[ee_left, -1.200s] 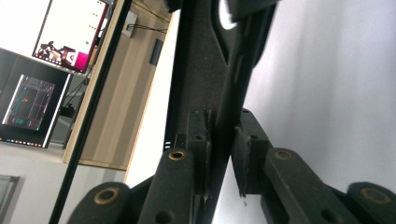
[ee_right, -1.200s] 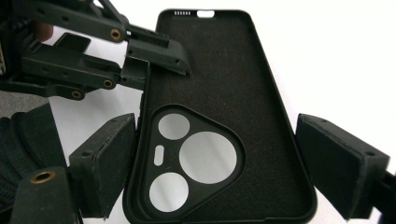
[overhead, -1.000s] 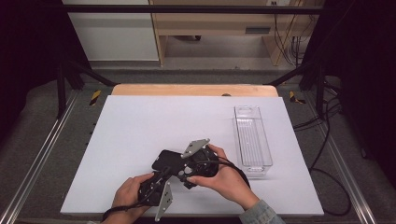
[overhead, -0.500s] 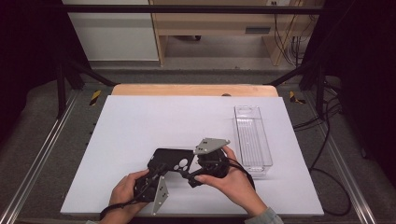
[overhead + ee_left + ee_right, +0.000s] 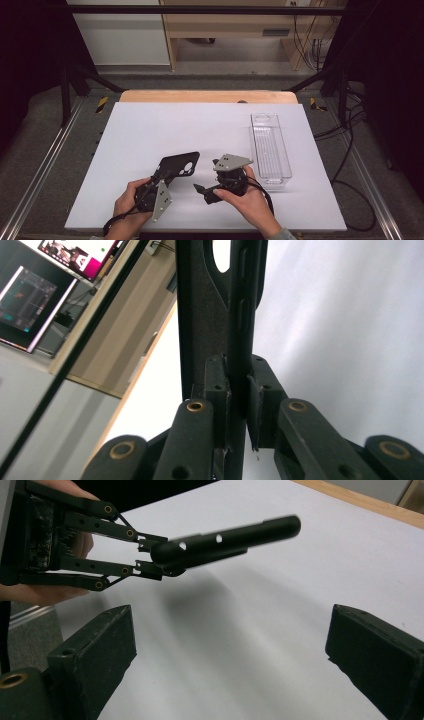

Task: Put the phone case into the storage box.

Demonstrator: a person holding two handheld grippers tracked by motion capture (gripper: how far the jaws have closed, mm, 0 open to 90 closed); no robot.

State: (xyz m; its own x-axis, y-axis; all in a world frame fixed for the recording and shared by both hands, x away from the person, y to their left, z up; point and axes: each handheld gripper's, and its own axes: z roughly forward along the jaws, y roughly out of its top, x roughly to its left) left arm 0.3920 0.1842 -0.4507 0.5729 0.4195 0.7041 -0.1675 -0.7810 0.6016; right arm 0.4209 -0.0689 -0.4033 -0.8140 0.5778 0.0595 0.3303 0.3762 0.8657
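L gripper (image 5: 161,176) clamped on phone case (image 5: 178,164) edge, case sticks out ahead of jaws, lifted off table (image 5: 150,130). Your R gripper (image 5: 202,192) jaws wide apart, empty, just right of case. Tray (image 5: 270,145) beyond R, empty. Pickup done; handoff/placing prob. still left.

The left claw (image 5: 161,176) is near the front of the surface (image 5: 150,125), a bit left of the middle. It holds the phone case (image 5: 178,164), which sticks out toward the back and right. The right claw (image 5: 201,192) is just right of it, apart from the case. The tray (image 5: 270,145) lies farther right, near the right edge.
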